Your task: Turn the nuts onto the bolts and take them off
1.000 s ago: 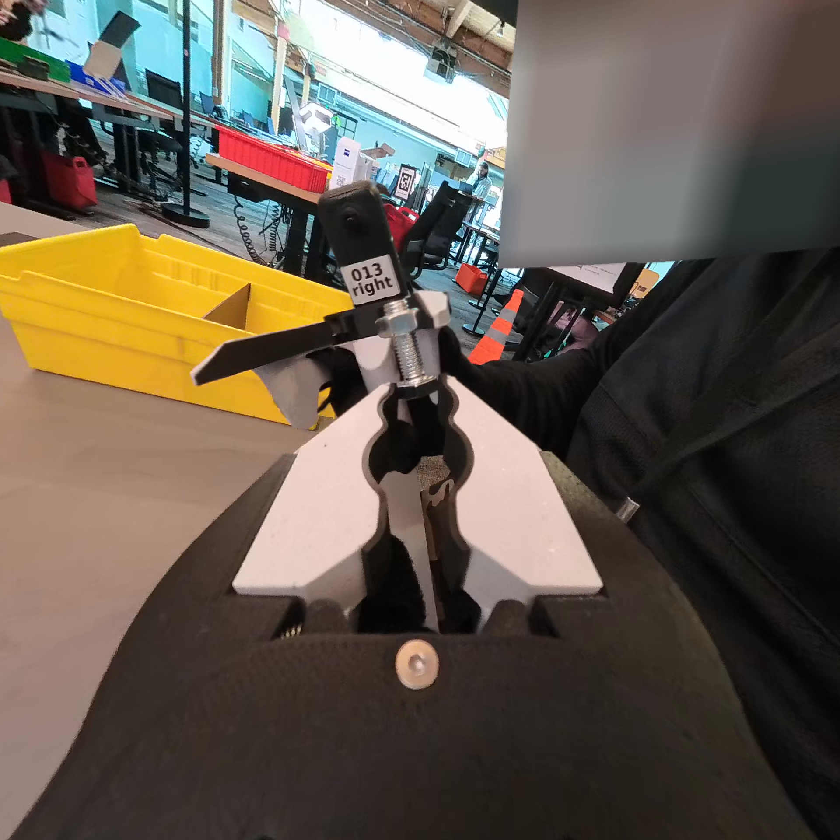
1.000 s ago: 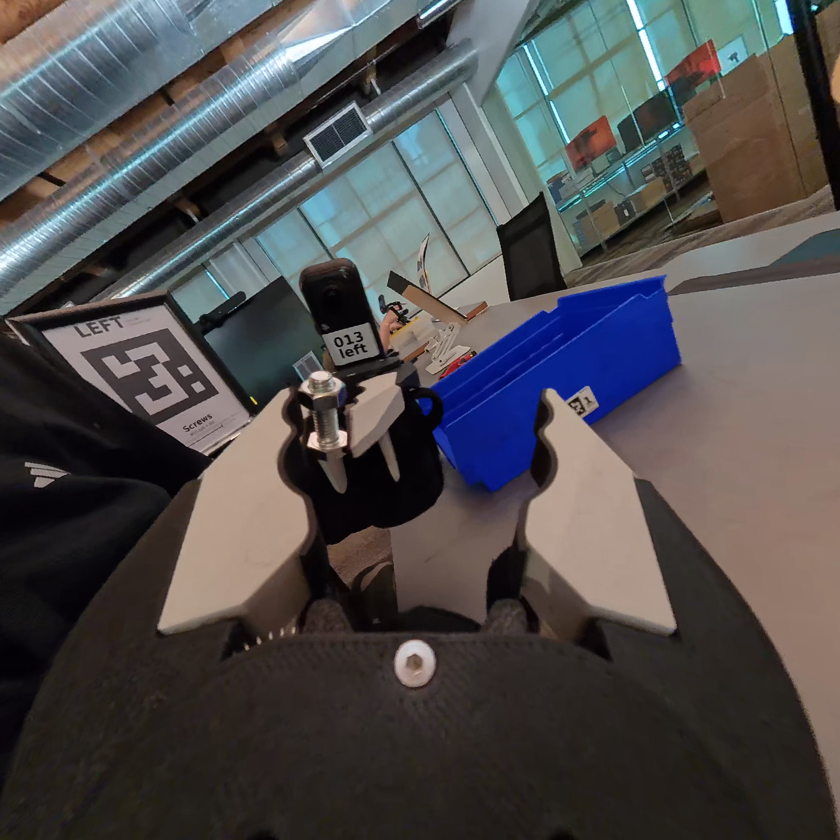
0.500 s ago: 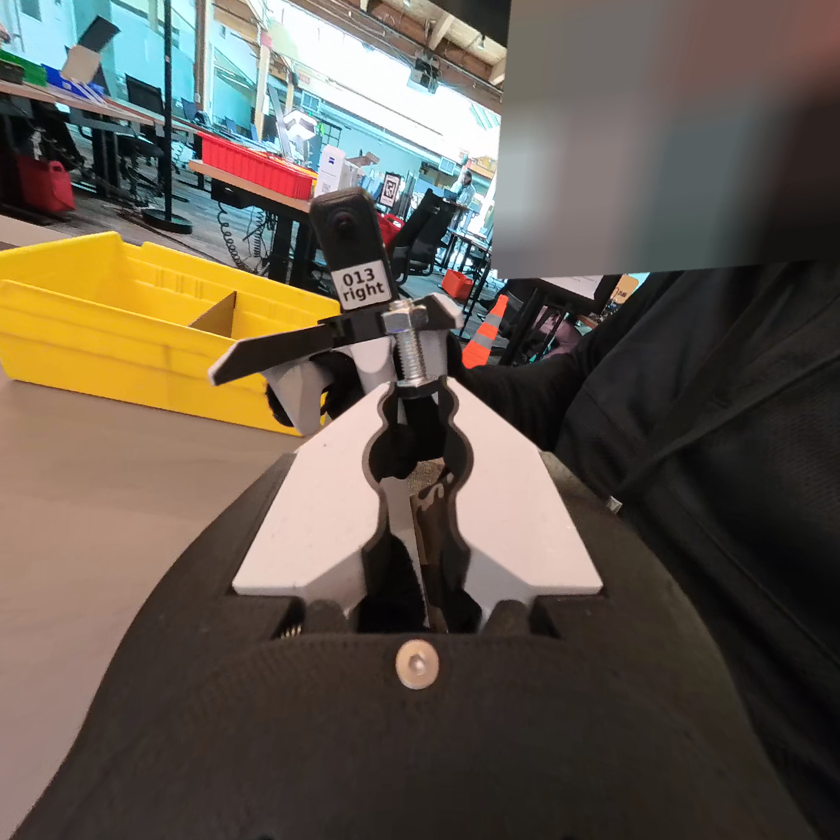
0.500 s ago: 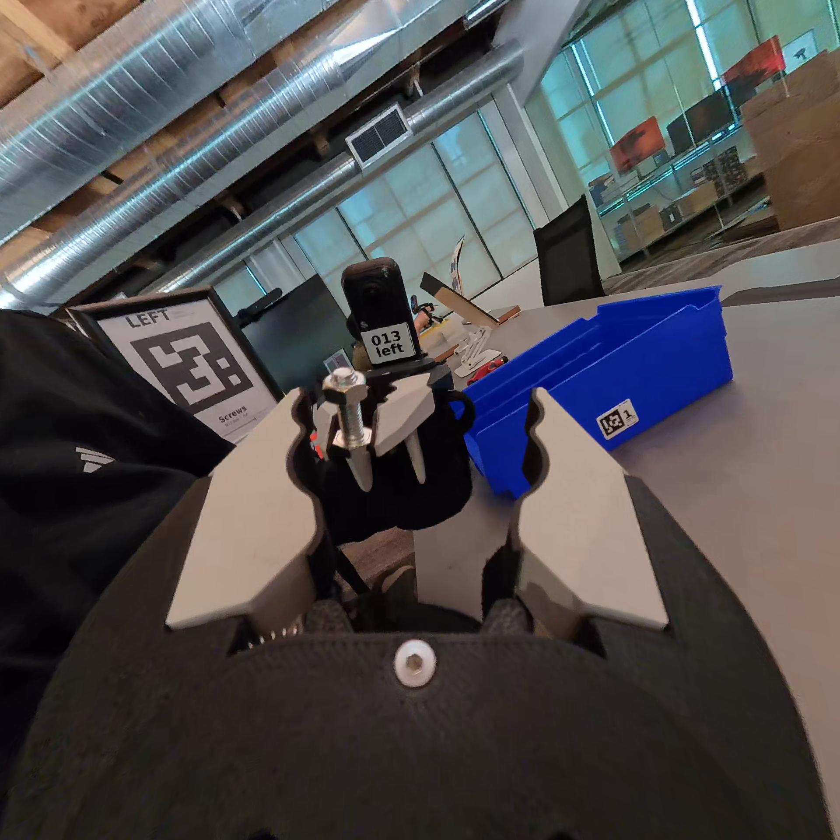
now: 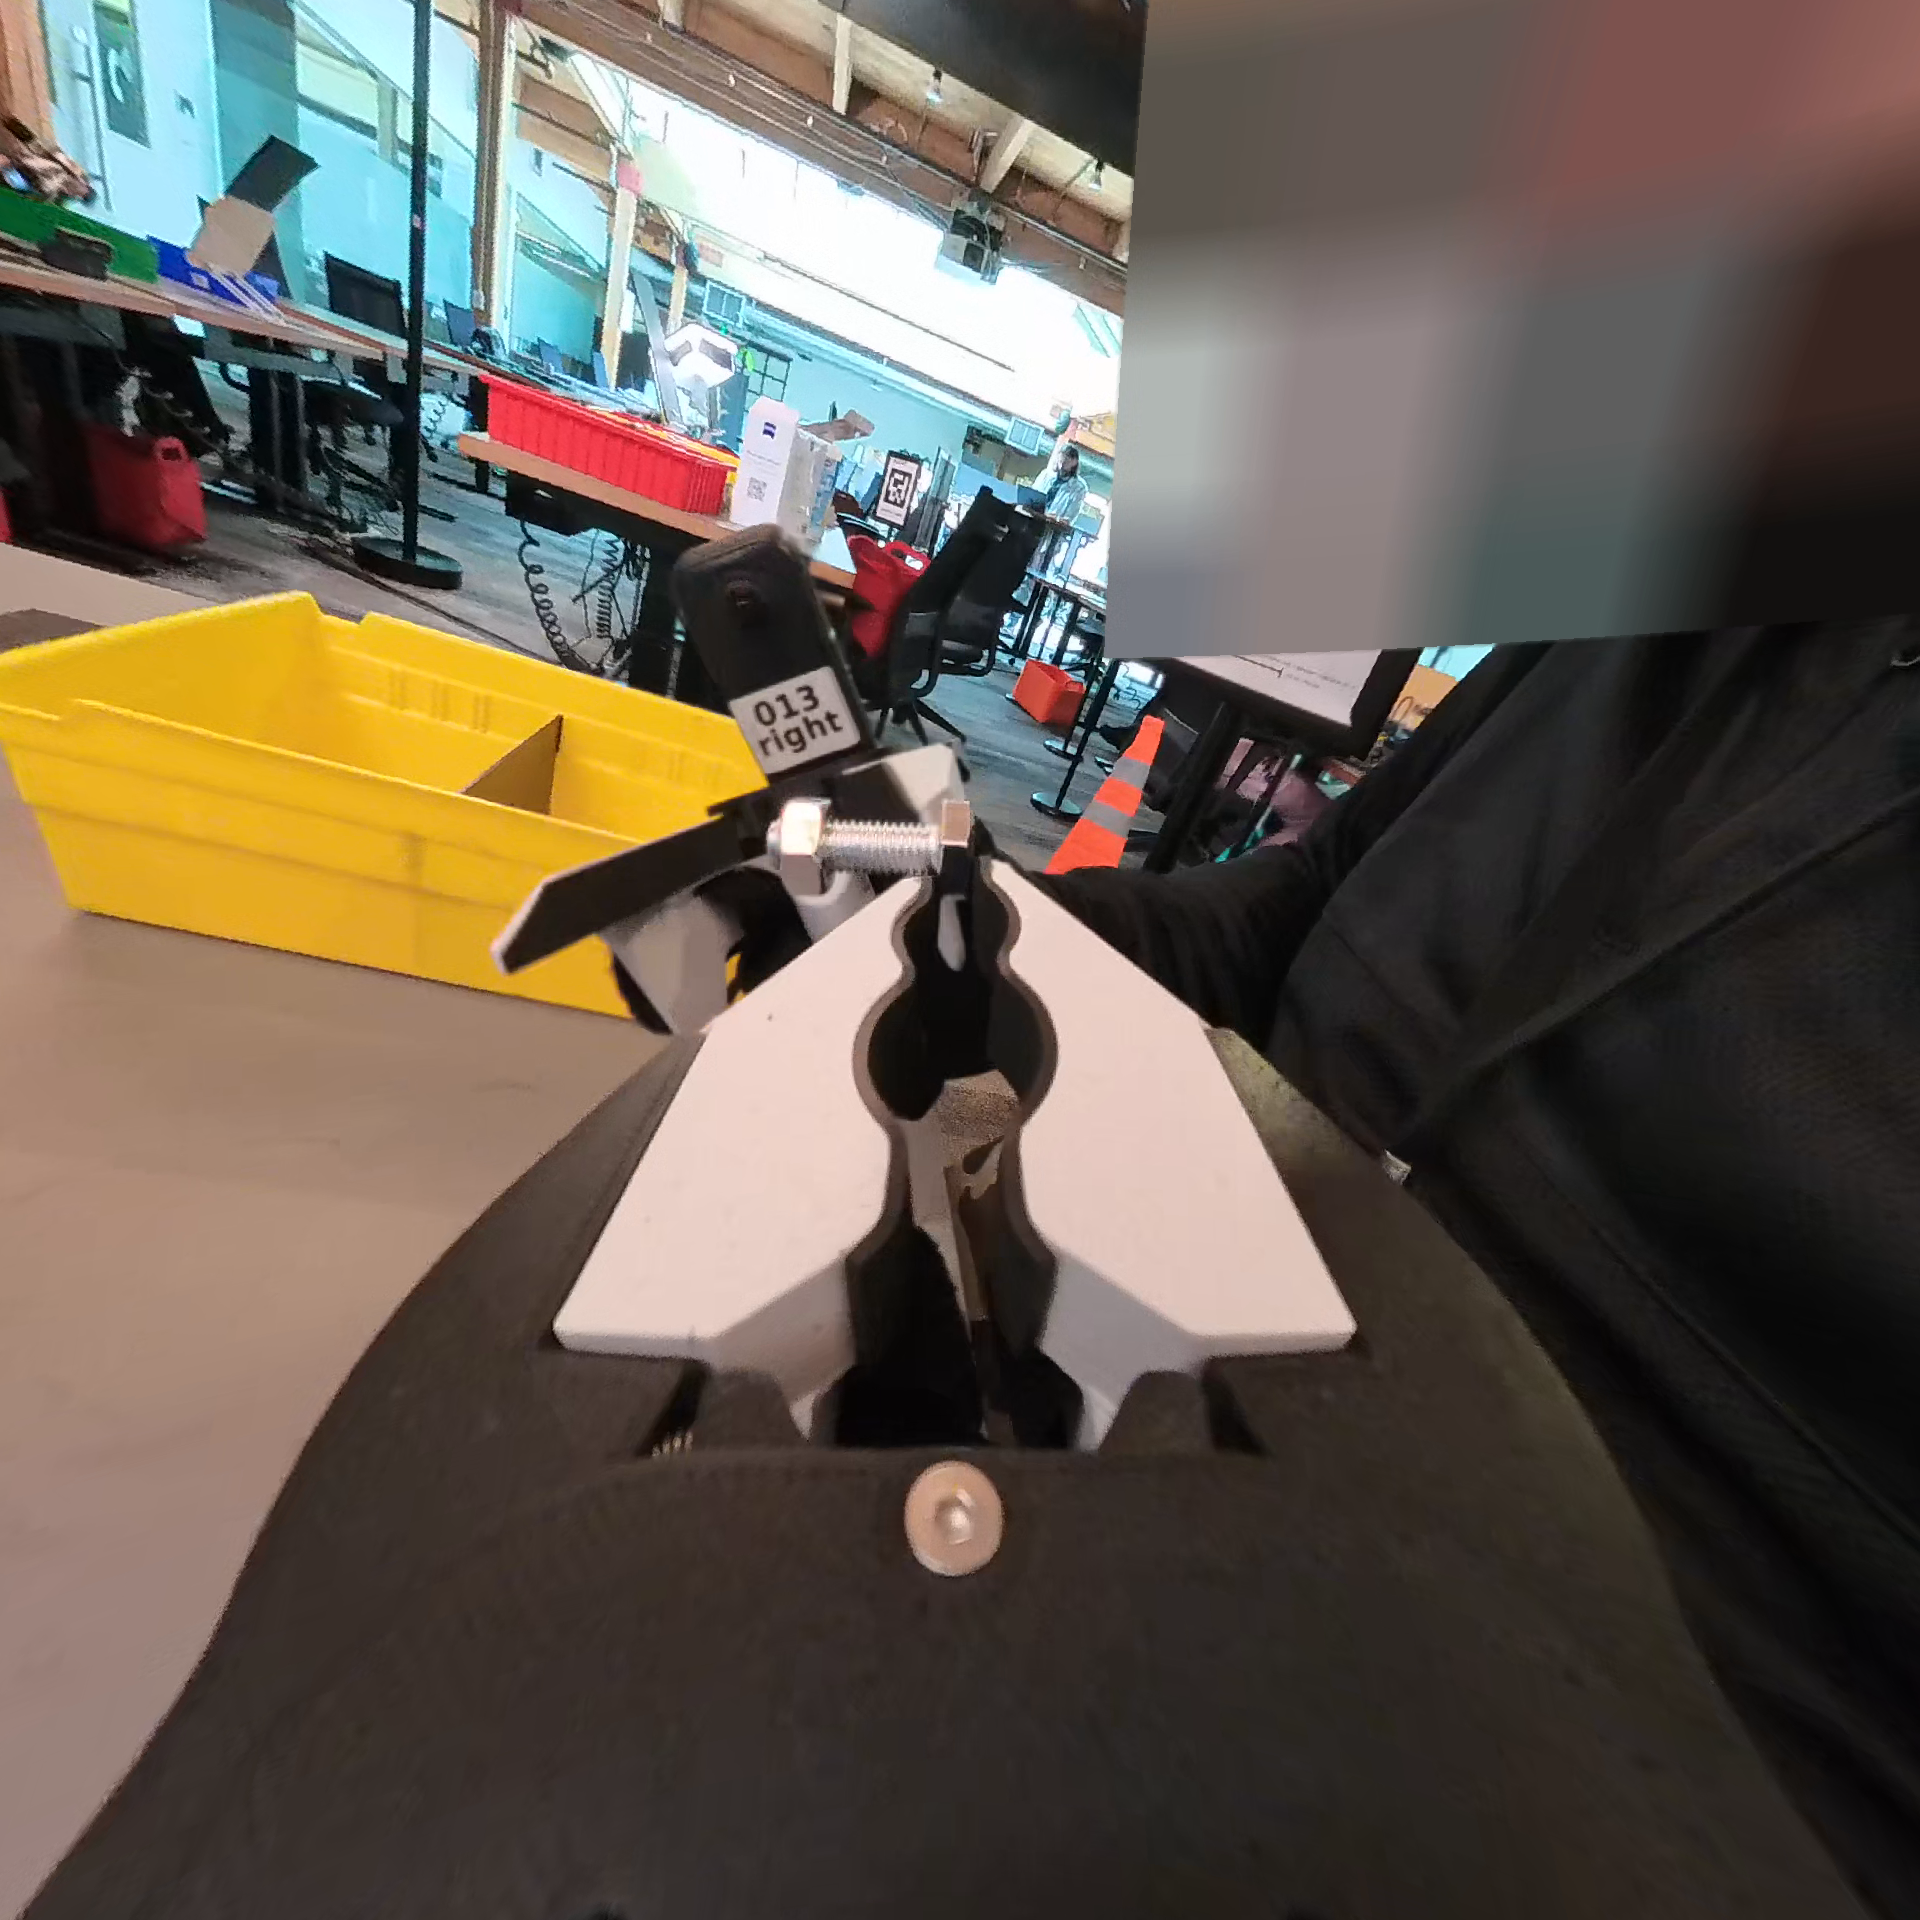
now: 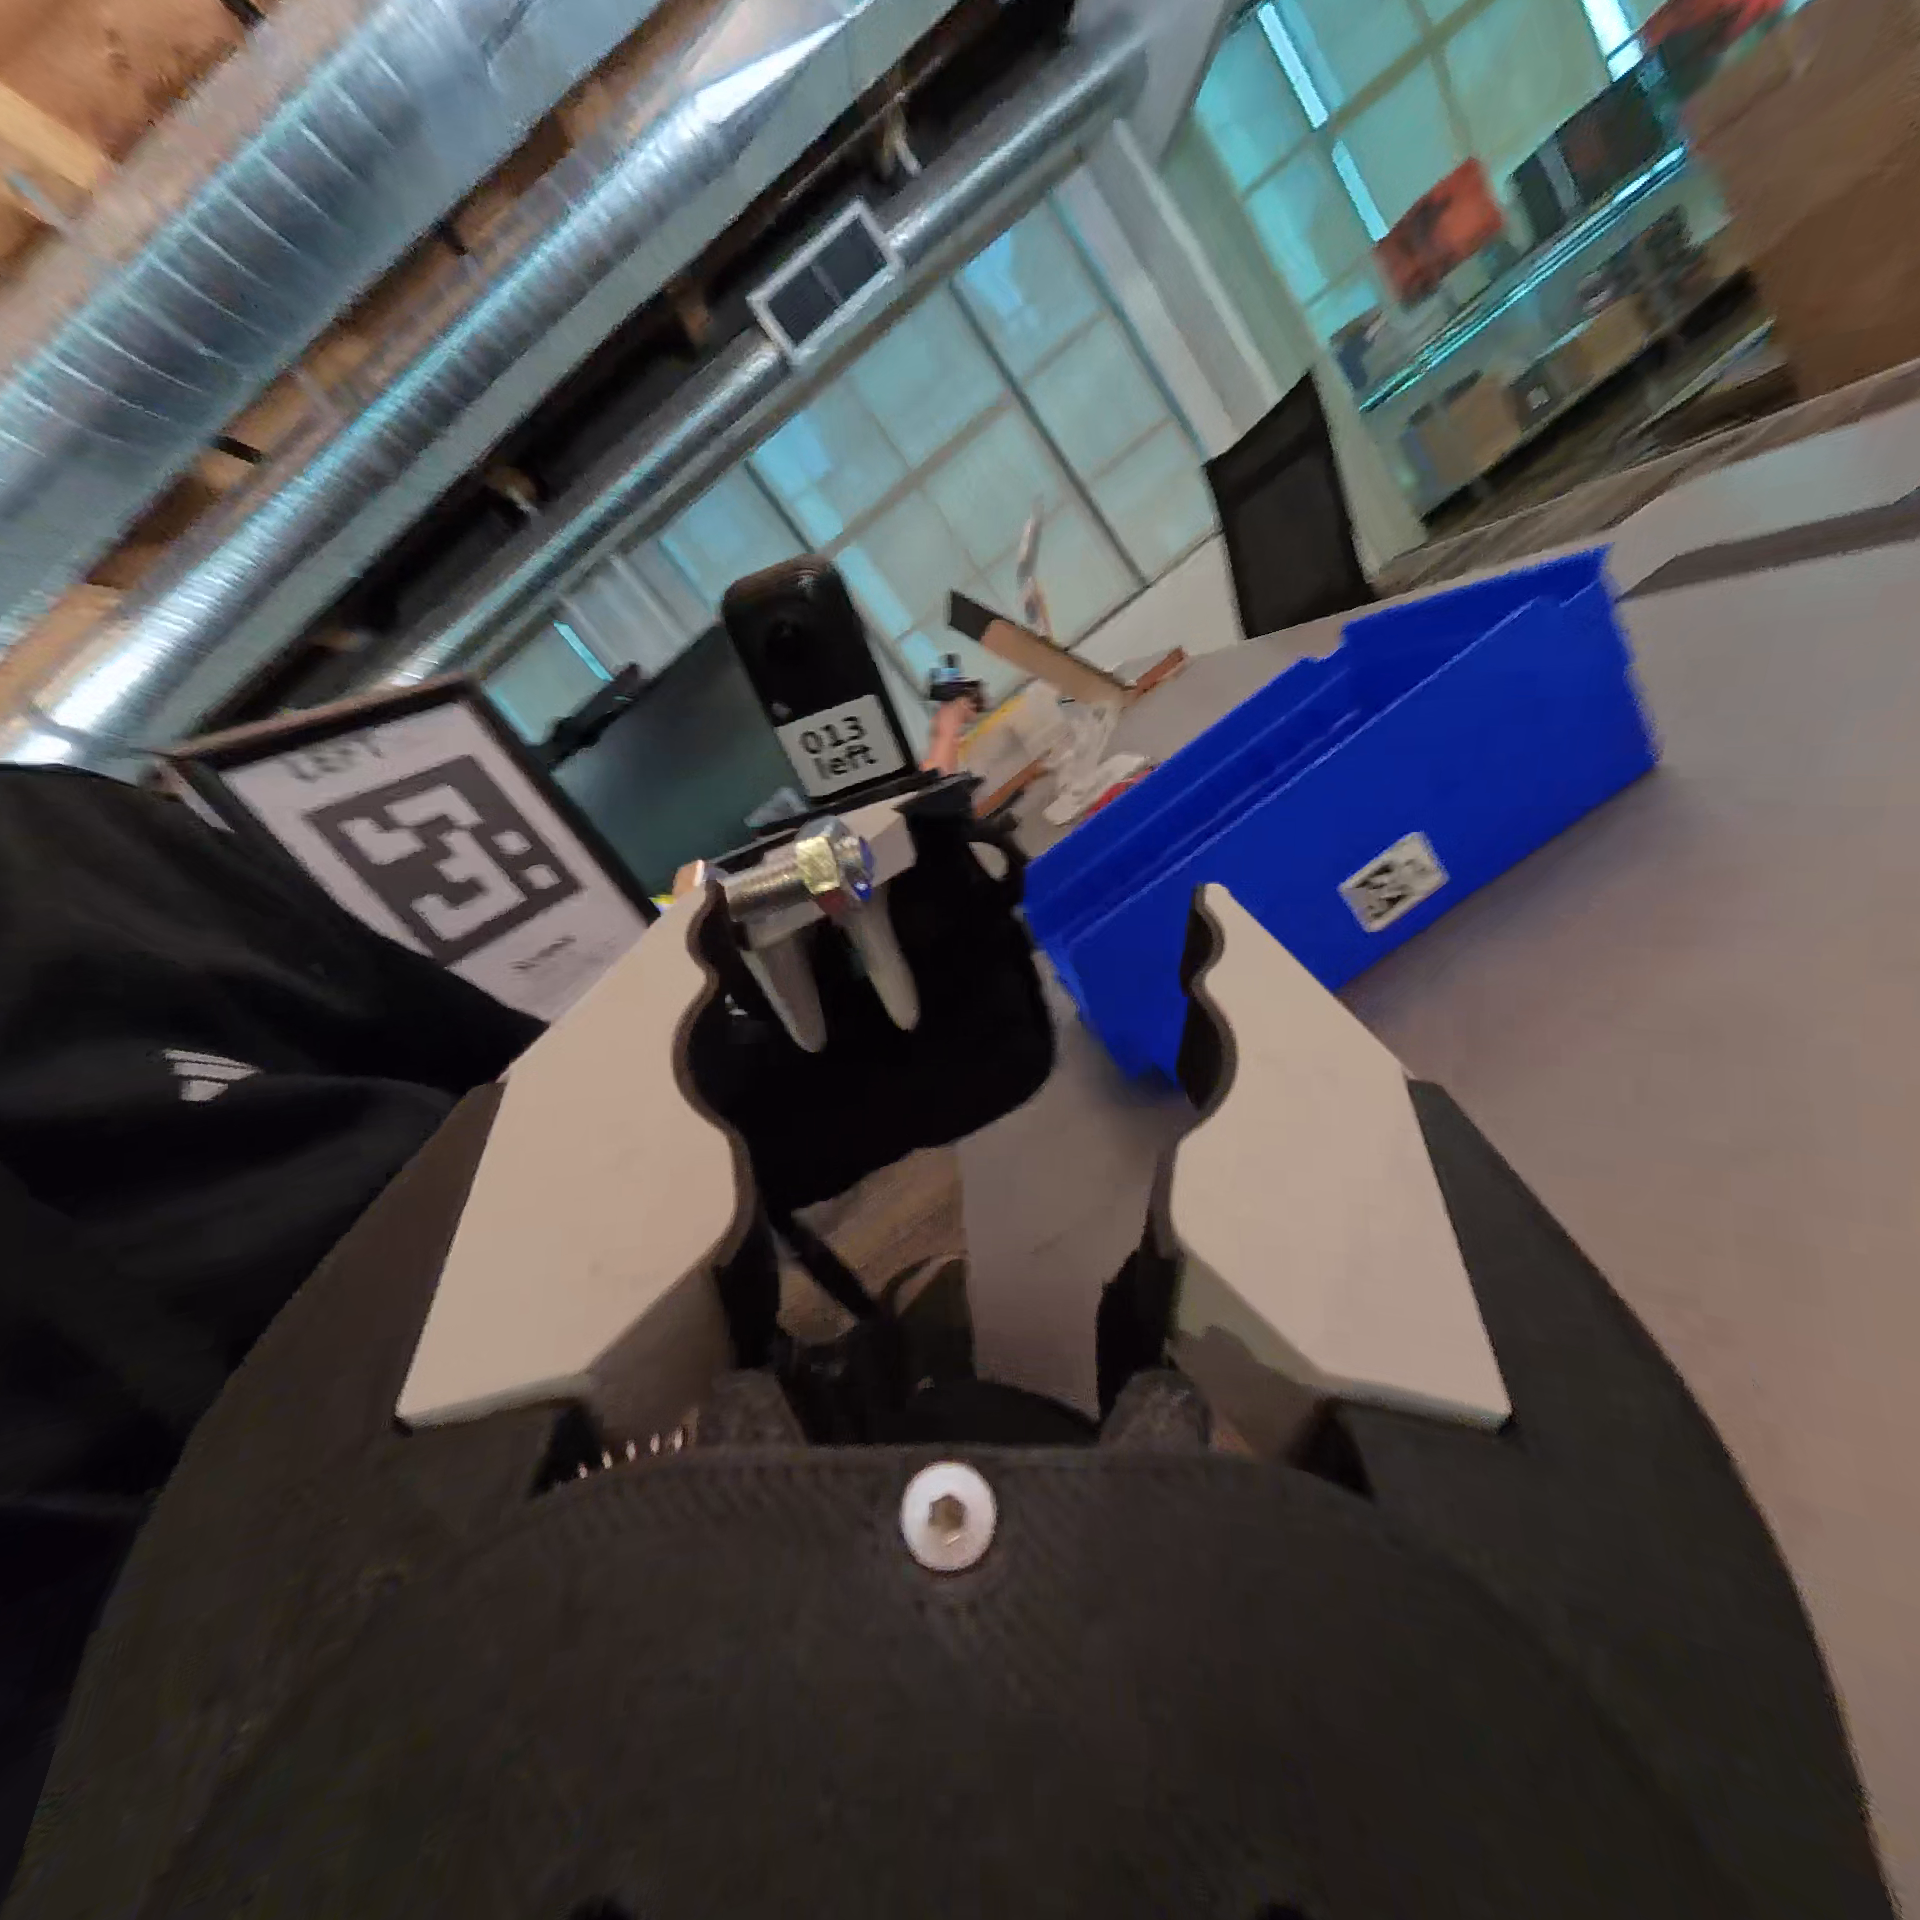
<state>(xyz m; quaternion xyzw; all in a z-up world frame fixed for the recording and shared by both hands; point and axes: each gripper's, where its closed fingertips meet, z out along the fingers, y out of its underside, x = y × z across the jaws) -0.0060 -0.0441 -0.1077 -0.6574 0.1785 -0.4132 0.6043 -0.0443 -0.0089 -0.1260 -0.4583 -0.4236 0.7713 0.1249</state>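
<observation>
My left gripper (image 5: pixel 951 894) is shut on one end of a silver bolt (image 5: pixel 883 836), which lies level above the grey table. In the left wrist view the bolt has a hex piece at each end. I cannot tell which is the nut. My right gripper (image 6: pixel 956 899) is open and empty. Its left fingertip (image 6: pixel 712 914) is right beside the bolt's (image 6: pixel 764 894) free end. A hex piece (image 6: pixel 826 864) sits next to the left gripper (image 6: pixel 868 868). The right gripper (image 5: pixel 675 904) also shows beyond the bolt in the left wrist view, jaws spread.
A yellow bin (image 5: pixel 312 790) with a cardboard divider stands on the grey table (image 5: pixel 208 1143) at the left. A blue bin (image 6: pixel 1351 883) stands on the table to the right. A framed marker sign (image 6: pixel 436 862) and a person's dark sleeve (image 5: pixel 1195 935) are close by.
The bolt has swung from upright to lying level, still held in the left gripper. The right gripper has rolled and stays open beside it.
</observation>
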